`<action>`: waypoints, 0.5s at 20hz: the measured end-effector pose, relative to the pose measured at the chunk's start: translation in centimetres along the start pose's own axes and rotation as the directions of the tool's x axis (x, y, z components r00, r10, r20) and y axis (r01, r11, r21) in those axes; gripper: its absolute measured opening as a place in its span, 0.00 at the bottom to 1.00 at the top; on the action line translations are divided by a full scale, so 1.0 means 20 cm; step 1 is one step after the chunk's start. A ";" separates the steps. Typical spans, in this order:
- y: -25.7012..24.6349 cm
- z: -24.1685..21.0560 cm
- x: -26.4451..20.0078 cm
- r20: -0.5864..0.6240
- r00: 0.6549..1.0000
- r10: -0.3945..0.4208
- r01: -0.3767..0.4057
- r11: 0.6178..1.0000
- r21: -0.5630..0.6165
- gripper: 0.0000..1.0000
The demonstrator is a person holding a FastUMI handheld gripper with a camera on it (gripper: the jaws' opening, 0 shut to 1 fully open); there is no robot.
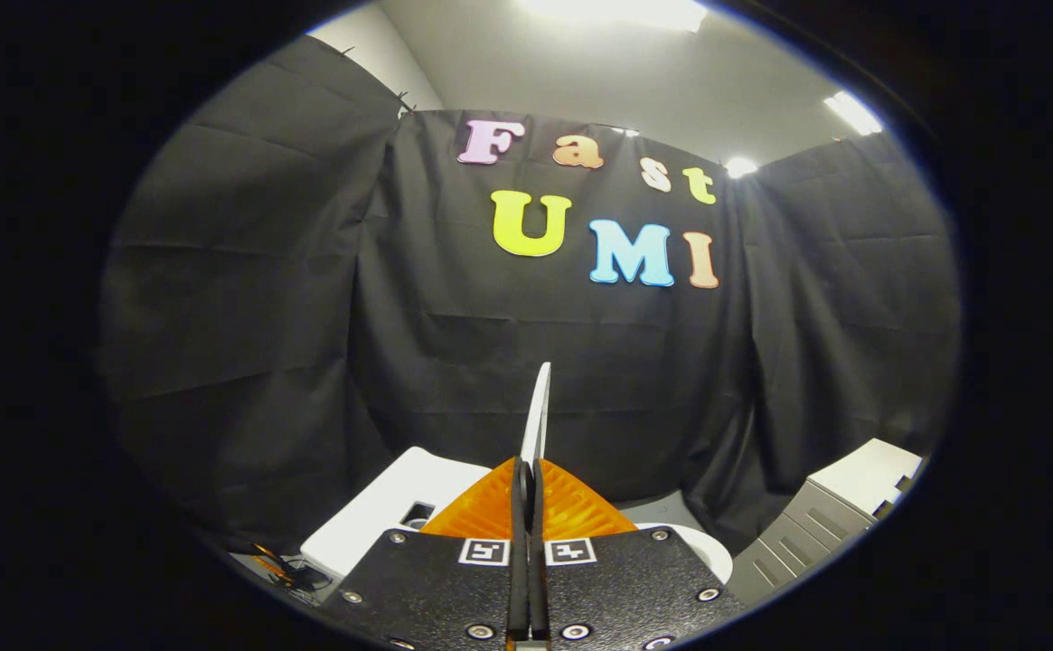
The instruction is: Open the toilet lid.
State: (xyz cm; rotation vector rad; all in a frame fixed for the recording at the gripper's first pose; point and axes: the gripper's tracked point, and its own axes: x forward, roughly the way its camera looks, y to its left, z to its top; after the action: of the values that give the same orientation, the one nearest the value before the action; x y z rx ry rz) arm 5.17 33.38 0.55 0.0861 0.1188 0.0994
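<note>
Two fingers of our gripper pinch the toilet lid edge-on — it rises toward 12 o'clock, tank at 10.

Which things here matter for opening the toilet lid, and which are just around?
For the job:
- toilet lid, raised edge-on, pinched between the fingers
- gripper, shut on its edge
- toilet below

Just around:
- grey cabinet beside the toilet
- black cloth wall

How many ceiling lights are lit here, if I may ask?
3 lights: a large one overhead, one to the right, a small one just above the cloth wall; more may be hidden. Gripper shut on toilet lid.
</note>
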 end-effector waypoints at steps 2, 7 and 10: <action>0.08 0.00 0.00 -0.005 1.000 0.025 -0.025 1.000 -0.006 0.00; 0.26 0.00 0.02 -0.007 0.997 0.079 -0.080 0.996 -0.040 0.00; 0.36 -0.02 0.01 0.001 0.992 0.126 -0.126 0.992 -0.029 0.00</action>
State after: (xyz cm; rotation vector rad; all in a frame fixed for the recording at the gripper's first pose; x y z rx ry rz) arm 4.71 40.56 0.75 0.0645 0.1093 0.2268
